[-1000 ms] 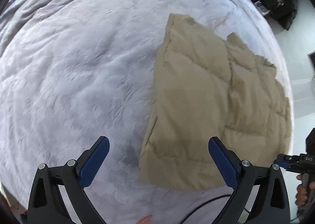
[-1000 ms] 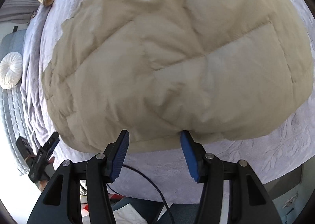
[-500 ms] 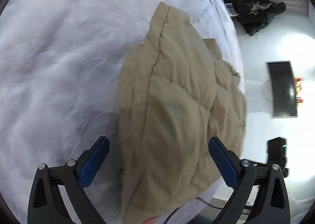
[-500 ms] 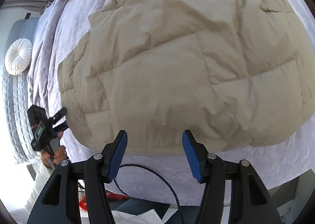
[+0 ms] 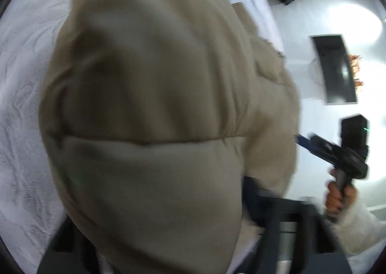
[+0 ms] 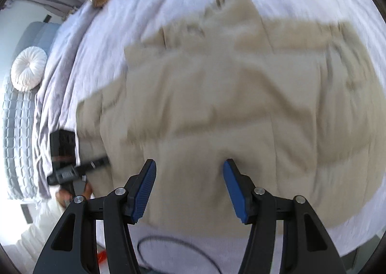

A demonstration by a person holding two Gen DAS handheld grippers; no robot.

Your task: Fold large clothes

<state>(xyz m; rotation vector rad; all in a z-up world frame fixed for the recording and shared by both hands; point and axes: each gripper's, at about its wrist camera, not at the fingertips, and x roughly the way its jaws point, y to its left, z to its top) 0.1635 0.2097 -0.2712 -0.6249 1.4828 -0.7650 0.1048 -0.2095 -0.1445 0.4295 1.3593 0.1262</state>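
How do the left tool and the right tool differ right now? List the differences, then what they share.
The left tool is closing its jaws with the beige jacket bunched between them; the right tool holds its jaws apart, gripping nothing. Fabric hides the left tool's grip faces; the right tool's blue pads show plainly above the jacket. Shared: both are black, hand-held, and at the jacket's near edge.
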